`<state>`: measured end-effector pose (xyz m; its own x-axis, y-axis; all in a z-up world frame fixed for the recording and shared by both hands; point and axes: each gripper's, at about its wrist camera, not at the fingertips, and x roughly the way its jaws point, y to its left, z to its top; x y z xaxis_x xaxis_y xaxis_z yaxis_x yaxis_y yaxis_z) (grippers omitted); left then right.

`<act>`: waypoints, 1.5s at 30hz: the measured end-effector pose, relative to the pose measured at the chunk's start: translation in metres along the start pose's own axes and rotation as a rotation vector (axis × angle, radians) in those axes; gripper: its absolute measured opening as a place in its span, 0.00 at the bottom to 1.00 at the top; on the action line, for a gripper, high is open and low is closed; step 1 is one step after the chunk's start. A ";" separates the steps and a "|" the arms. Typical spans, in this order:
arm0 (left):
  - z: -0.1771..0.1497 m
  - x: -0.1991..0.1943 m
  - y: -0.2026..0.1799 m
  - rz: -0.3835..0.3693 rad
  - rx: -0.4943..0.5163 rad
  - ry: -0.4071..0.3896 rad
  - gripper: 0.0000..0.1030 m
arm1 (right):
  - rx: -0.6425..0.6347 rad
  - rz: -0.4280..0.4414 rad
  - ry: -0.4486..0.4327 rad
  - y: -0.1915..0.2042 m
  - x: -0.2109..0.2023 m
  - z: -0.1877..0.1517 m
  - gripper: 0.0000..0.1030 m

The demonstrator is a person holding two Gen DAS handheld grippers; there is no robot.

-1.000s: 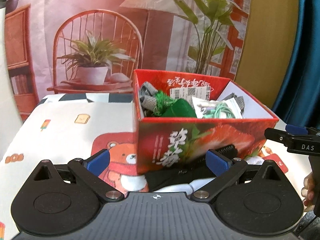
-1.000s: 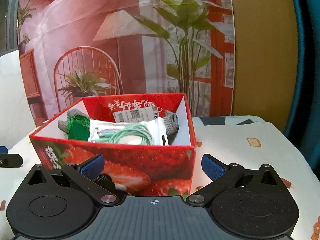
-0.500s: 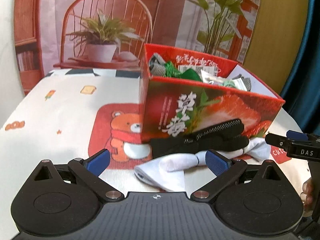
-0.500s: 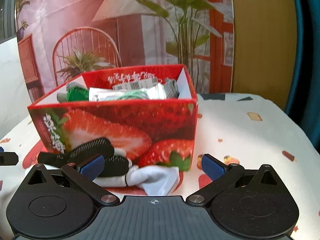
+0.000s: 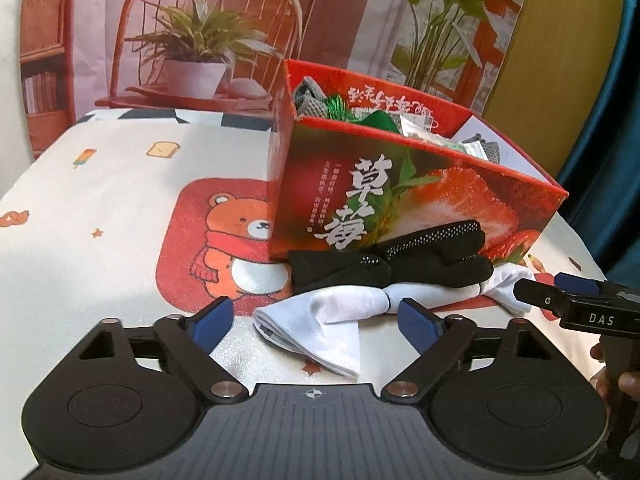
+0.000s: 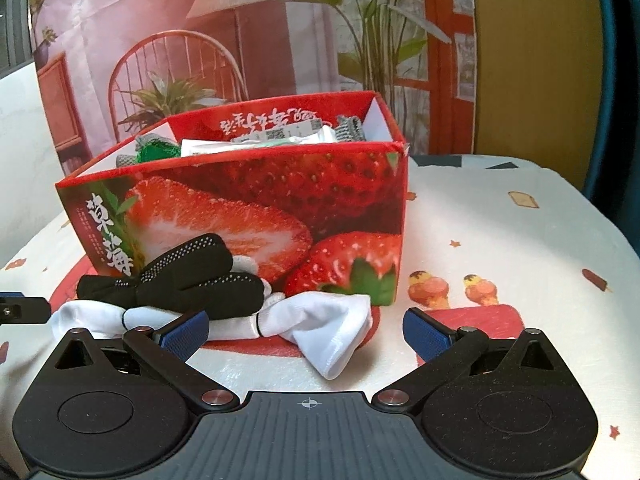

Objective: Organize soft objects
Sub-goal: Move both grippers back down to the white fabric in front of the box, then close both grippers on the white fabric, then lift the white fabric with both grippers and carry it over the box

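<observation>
Blue-padded and spread wide with nothing held, left gripper (image 5: 312,316) and right gripper (image 6: 306,328) face the limp white sock bundle (image 5: 320,320) at twelve o'clock, best pinched at its banded waist, black socks (image 5: 384,264) and strawberry box (image 5: 400,200) beyond.

Your desk (image 5: 100,184) has that cartoon cloth on it, little toast and star prints plus a bear on a red patch; the strawberry box (image 5: 420,204) sits right on the cloth; pressed against its front you've got the black socks (image 5: 400,260); the white socks (image 5: 332,312) lie just in front of them, touching, flat on the cloth.
</observation>
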<state>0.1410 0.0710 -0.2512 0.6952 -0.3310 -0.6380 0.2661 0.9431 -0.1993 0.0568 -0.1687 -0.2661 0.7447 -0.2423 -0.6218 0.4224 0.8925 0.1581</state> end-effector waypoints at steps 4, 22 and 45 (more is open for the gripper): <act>-0.001 0.009 0.003 -0.014 -0.008 0.031 0.73 | -0.005 0.000 0.006 -0.001 0.004 0.000 0.96; 0.004 0.045 0.003 0.018 0.001 0.081 0.55 | 0.035 -0.013 0.079 -0.020 0.035 0.007 0.58; 0.011 -0.021 -0.004 -0.045 0.026 -0.072 0.17 | 0.081 0.057 -0.018 -0.025 -0.022 0.019 0.11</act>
<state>0.1329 0.0739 -0.2287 0.7279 -0.3754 -0.5738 0.3147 0.9264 -0.2068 0.0396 -0.1928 -0.2418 0.7775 -0.1997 -0.5963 0.4194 0.8712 0.2550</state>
